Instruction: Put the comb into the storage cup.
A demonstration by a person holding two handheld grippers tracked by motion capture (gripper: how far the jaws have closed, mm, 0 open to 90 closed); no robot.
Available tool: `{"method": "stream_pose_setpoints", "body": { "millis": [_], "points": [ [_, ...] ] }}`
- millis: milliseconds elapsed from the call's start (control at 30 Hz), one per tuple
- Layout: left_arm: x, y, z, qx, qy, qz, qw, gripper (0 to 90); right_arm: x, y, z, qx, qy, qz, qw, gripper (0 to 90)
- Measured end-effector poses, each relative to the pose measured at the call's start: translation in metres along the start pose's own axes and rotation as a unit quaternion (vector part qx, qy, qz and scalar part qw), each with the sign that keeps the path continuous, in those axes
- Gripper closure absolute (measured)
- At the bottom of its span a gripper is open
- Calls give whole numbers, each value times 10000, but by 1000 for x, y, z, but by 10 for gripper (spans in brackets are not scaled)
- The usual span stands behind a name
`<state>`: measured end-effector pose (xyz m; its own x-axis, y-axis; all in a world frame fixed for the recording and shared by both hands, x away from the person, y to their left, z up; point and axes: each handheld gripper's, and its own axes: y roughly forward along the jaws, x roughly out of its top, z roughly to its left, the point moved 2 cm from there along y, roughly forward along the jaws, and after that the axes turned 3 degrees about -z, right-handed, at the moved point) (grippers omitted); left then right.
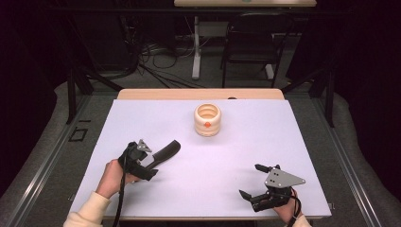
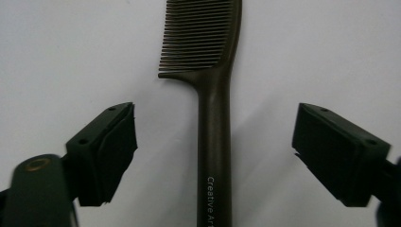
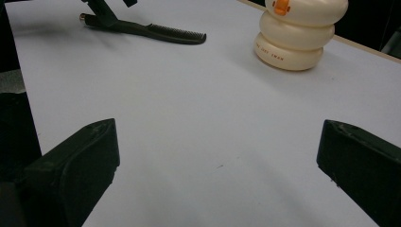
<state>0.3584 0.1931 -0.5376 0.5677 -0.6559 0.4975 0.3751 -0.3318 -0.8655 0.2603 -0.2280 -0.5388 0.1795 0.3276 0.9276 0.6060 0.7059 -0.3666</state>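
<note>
A dark brown comb [image 2: 215,94] lies flat on the white bench [image 1: 208,170], left of middle, its handle between the jaws of the left claw [image 2: 215,151]. Those jaws stand apart on either side of the handle without touching it. The right claw [image 1: 257,180] rests near the front right, jaws wide with nothing between them. A cream ringed container [image 1: 207,119] stands farther back.
</note>
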Motion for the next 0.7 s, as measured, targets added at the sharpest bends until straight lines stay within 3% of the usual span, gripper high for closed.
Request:
{"method": "stream_pose_setpoints", "body": {
  "millis": [167, 233, 367, 533, 567, 700],
  "points": [
    [6, 5, -1, -34, -5, 239, 9997, 220, 0, 0, 0, 7, 9, 27, 10000, 0],
    [7, 6, -1, -59, -42, 349, 9994, 300, 0, 0, 0, -1, 14, 33, 10000, 0],
    [11, 11, 2, -124, -217, 505, 9984, 386, -1, 0, 0, 17, 17, 31, 10000, 0],
    [14, 13, 4, -267, -171, 621, 9976, 484, -1, 0, 0, 19, 9, 41, 10000, 0],
    [15, 15, 4, -273, -173, 663, 9973, 545, -1, 1, 0, 15, 10, 43, 10000, 0],
    [16, 17, 4, -276, -140, 742, 9968, 580, 0, 0, 1, 44, -1, 9, 10000, 1]
  ]
}}
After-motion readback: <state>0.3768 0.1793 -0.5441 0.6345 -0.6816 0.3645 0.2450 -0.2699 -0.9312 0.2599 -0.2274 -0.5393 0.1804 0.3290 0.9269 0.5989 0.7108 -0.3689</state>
